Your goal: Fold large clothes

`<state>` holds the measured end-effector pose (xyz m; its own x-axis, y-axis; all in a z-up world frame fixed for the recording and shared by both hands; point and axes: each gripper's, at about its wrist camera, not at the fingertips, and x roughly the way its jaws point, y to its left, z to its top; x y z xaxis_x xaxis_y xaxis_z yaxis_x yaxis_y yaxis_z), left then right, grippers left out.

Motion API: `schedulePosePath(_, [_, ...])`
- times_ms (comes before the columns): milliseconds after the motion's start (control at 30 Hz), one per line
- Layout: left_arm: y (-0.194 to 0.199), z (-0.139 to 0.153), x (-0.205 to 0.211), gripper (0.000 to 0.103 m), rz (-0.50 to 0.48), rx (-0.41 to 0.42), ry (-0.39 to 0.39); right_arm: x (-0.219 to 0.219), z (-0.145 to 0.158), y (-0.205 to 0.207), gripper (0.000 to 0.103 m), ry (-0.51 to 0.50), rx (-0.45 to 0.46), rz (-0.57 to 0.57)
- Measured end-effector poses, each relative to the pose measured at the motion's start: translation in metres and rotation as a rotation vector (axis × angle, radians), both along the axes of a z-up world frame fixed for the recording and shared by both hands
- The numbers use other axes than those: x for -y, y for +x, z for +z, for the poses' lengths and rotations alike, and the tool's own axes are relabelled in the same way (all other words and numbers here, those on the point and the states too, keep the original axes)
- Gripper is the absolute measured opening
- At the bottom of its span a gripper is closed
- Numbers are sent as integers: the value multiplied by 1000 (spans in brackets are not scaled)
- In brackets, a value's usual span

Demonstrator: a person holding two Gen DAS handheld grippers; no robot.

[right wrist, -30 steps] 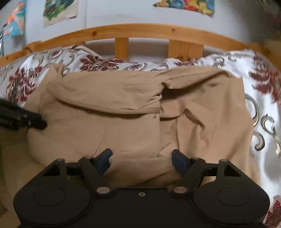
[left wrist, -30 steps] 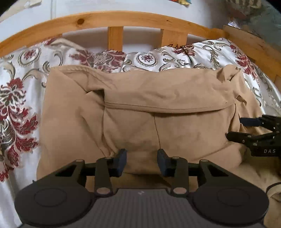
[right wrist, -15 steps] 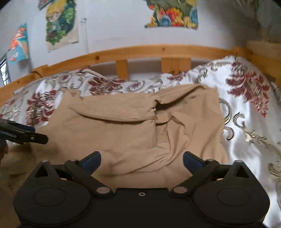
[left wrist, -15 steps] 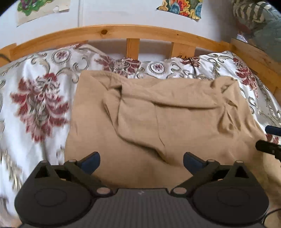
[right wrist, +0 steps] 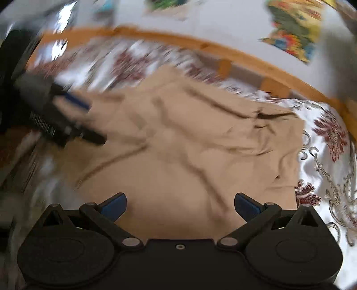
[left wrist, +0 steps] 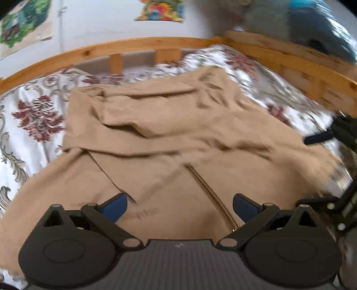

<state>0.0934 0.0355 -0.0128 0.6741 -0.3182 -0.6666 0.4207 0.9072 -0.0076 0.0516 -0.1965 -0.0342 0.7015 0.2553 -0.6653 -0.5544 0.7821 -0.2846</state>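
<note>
A large tan garment (left wrist: 169, 142) lies spread and partly folded on the flowered bedspread; it also fills the right wrist view (right wrist: 189, 156), blurred. A zipper line (left wrist: 212, 196) runs down its near part. My left gripper (left wrist: 179, 204) is open and empty above the garment's near edge. My right gripper (right wrist: 180, 204) is open and empty above the garment too. The right gripper shows at the right edge of the left wrist view (left wrist: 321, 136). The left gripper shows at the left of the right wrist view (right wrist: 89, 120).
A wooden bed rail (left wrist: 138, 48) curves round the far side and the right side (left wrist: 290, 60). The flowered bedspread (left wrist: 33, 120) shows around the garment. Pictures (left wrist: 160, 11) hang on the wall behind. Bundled cloth (left wrist: 301, 20) sits beyond the right rail.
Both grippers opened, let go of the garment and drew back and up. The garment now lies flatter and more spread out. Both views have swung and blurred.
</note>
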Motion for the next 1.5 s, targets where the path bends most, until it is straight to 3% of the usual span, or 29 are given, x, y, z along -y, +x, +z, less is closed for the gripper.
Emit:
schedulePosePath(133, [-29,-7,11,102,-98,13,53,-19,-13,-20,102,-126,-9,45])
schedulePosePath(233, [-37,-14,25,102,-112,26,124,-29,-29,-16,102,-226,-17,34])
schedulePosePath(367, [-39,-23,34,102,-96,-3,106,-21,-37,-8,102,-162,-51,-17])
schedulePosePath(500, [-43,-27,46,102,-137,-30,130,-20,-36,-4,100,-141,-3,-89])
schedulePosePath(600, [-47,-28,54,102,-157,-9,185,-23,-38,-6,81,-126,-32,-69])
schedulePosePath(667, [-47,-28,55,102,-147,-16,183,-23,-36,-5,57,-93,-55,-55])
schedulePosePath(833, [-44,-23,55,98,-115,20,226,-28,-31,-10,18,-43,-32,-26])
schedulePosePath(1033, [-34,-16,60,88,-35,63,286,-23,-9,-17,13,17,124,-36])
schedulePosePath(1233, [-18,-16,48,66,88,63,362,-17,-1,-16,13,51,149,-48])
schedulePosePath(1500, [-7,-22,3,50,273,27,390,-13,2,-15,12,74,165,-57])
